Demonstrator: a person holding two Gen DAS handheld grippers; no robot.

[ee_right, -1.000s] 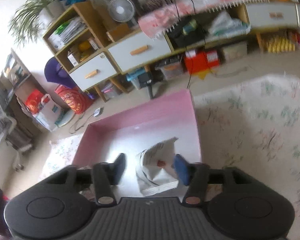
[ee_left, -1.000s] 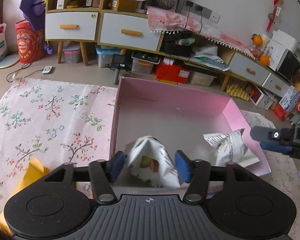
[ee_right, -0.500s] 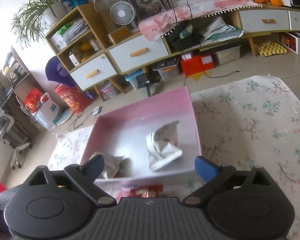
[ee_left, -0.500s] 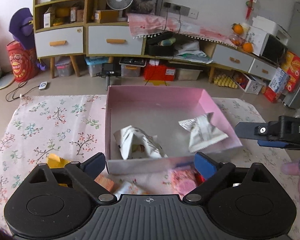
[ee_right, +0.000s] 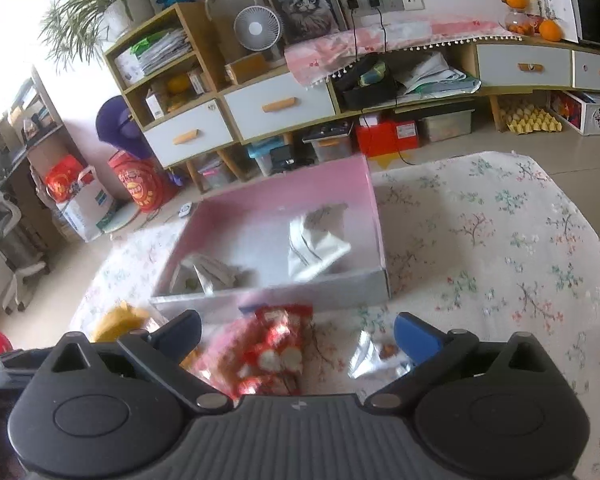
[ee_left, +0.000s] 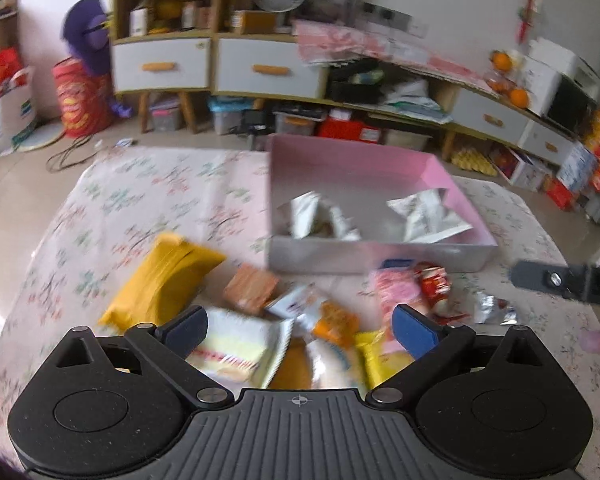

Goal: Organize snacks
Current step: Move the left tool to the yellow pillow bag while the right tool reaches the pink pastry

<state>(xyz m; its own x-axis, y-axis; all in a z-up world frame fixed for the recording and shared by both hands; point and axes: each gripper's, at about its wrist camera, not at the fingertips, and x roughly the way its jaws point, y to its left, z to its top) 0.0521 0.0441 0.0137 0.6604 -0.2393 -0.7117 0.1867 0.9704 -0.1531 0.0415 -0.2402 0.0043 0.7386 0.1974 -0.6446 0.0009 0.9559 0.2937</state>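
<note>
Nearest the left hand-held gripper (ee_left: 298,330), whose jaws stand wide apart with nothing between them, lies a heap of loose snacks on the floral-clothed surface (ee_left: 148,200): a white and yellow packet (ee_left: 236,348) just beneath the fingers, an orange packet (ee_left: 334,322) beside it, a small orange-brown box (ee_left: 250,288) a little further out, and a large yellow pouch (ee_left: 160,284) off to the left. The right hand-held gripper (ee_right: 298,332) is likewise spread wide and empty, hovering over a red and white packet (ee_right: 276,348), with a crumpled silver wrapper (ee_right: 370,356) near its right finger. A pink packet (ee_left: 396,292) lies among the heap close to the box wall. Beyond the heap sits the pink box (ee_left: 360,156), touching nothing but the cloth, and inside it rest two white packets: one (ee_left: 320,216) toward the left side, the other (ee_left: 428,212) toward the right, well apart from each other. By this showing the sorting is only begun: two items are in the box, and the greater part of the snacks, perhaps eight or more though blur makes the count uncertain, remain outside it. Both grippers appear placed to take the next pieces from the heap. Past the box stand cabinets (ee_right: 280,106) along the wall.
</note>
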